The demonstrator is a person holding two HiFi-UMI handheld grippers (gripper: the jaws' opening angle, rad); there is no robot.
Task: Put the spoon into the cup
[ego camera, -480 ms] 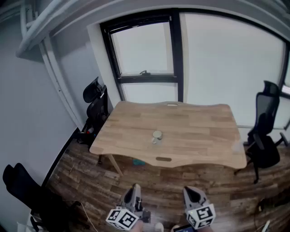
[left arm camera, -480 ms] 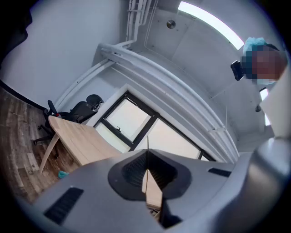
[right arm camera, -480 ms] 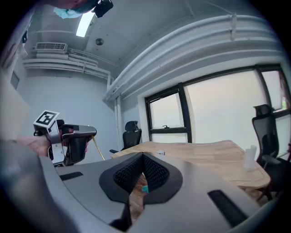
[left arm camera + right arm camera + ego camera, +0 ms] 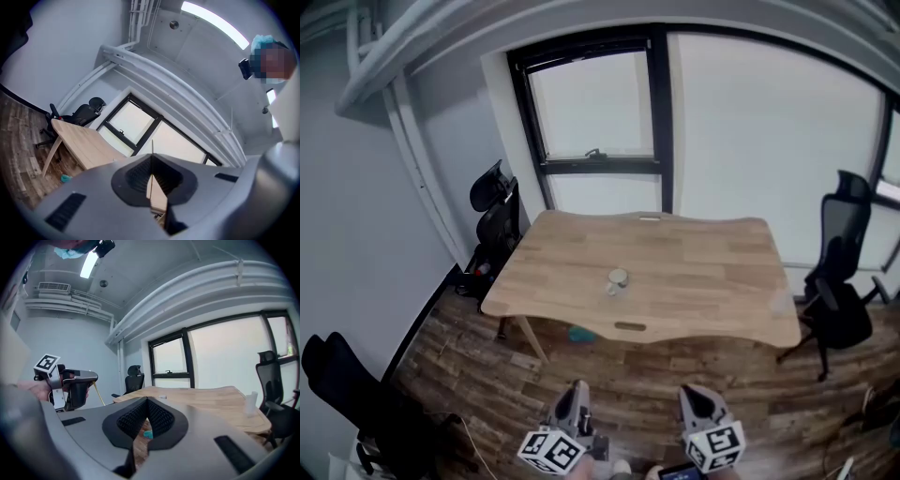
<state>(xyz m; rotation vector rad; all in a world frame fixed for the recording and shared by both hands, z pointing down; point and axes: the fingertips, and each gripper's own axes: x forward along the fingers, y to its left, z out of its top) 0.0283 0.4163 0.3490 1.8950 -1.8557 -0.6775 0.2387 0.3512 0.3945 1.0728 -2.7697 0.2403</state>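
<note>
Gold spoon (image 4: 98, 393); light wood table (image 4: 694, 272); black chairs (image 4: 494, 223).

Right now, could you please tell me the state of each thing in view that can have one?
Left tool, shut on the thin spoon.
Right tool, shut, empty.
Spoon, held, not yet in the cup.
Cup, upright on the table, untouched.
Window, apparently closed.
</note>
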